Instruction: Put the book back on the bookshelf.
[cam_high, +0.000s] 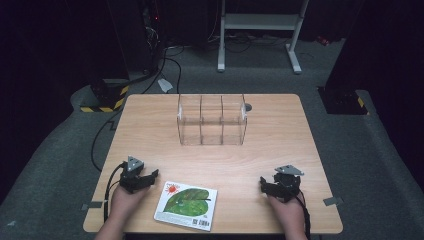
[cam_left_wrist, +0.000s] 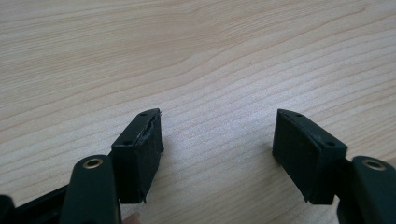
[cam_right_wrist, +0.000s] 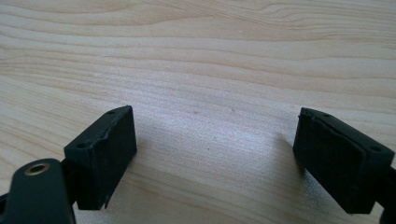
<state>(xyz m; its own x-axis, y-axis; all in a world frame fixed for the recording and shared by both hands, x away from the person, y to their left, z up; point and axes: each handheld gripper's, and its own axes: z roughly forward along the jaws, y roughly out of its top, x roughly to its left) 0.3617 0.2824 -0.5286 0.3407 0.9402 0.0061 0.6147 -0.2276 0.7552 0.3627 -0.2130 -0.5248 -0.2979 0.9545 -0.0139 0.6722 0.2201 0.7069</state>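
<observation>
A picture book (cam_high: 186, 205) with a green leaf on its white cover lies flat near the table's front edge, between my two hands. My left gripper (cam_high: 148, 179) rests on the wood just left of the book, jaws pointing toward it. In the left gripper view the left gripper (cam_left_wrist: 218, 126) is open over bare wood, with nothing between its black pads (cam_left_wrist: 144, 149). My right gripper (cam_high: 266, 187) sits on the table to the book's right, about a hand's width from it. In its own view the right gripper (cam_right_wrist: 215, 121) is wide open over bare wood.
A clear plastic organiser (cam_high: 212, 120) with three compartments stands upright at the middle back of the wooden table (cam_high: 280, 145). A small dark round spot (cam_high: 248, 107) lies beside it. Grey carpet and a white frame (cam_high: 260, 30) lie beyond the table.
</observation>
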